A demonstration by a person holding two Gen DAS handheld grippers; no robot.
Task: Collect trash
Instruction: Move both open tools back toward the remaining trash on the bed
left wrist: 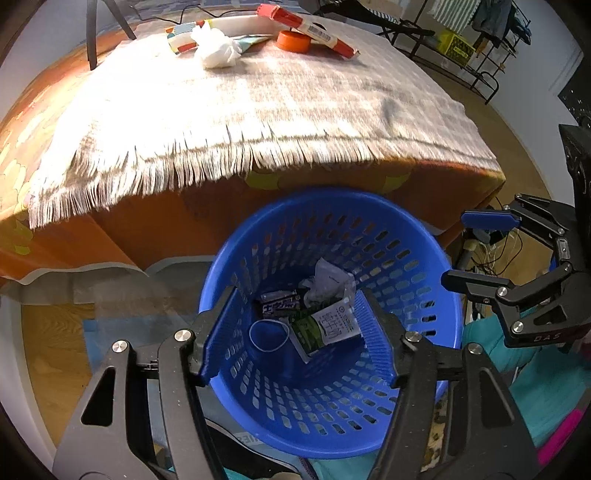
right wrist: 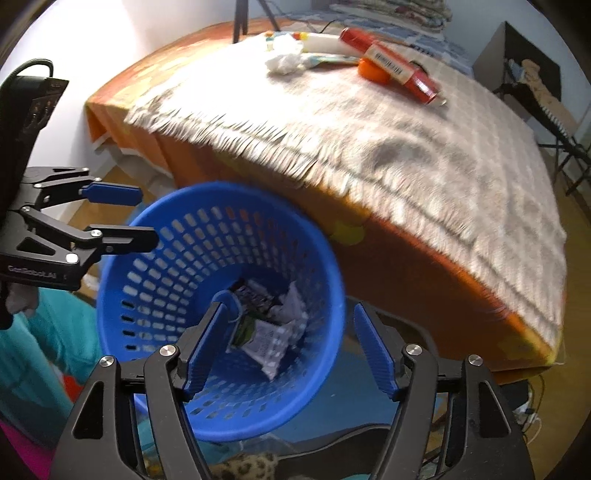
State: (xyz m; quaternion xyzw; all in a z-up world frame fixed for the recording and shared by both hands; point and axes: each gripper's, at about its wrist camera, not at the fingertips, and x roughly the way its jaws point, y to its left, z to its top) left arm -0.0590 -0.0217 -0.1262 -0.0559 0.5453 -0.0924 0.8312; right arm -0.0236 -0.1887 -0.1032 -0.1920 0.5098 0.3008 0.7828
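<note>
A blue perforated basket [left wrist: 406,236] stands on the floor in front of the table; it also shows in the right wrist view [right wrist: 155,258]. Inside lie a green-and-white wrapper [left wrist: 325,328], a dark wrapper [left wrist: 279,304], crumpled paper [left wrist: 328,280] and a rubber band [left wrist: 269,334]. My left gripper [left wrist: 299,332] is open and empty above the basket. My right gripper [right wrist: 291,350] is open and empty over the basket's right rim. On the table's far side lie a crumpled tissue [left wrist: 218,46], a red wrapper [left wrist: 310,27], an orange lid [left wrist: 293,40] and a colourful wrapper [left wrist: 184,37].
The table has an orange cloth [left wrist: 147,229] and a fringed grey mat [left wrist: 229,110]. Teal fabric [left wrist: 546,376] lies at the right. A black tripod leg [left wrist: 90,33] stands at the table's far left. Racks [left wrist: 461,40] stand behind.
</note>
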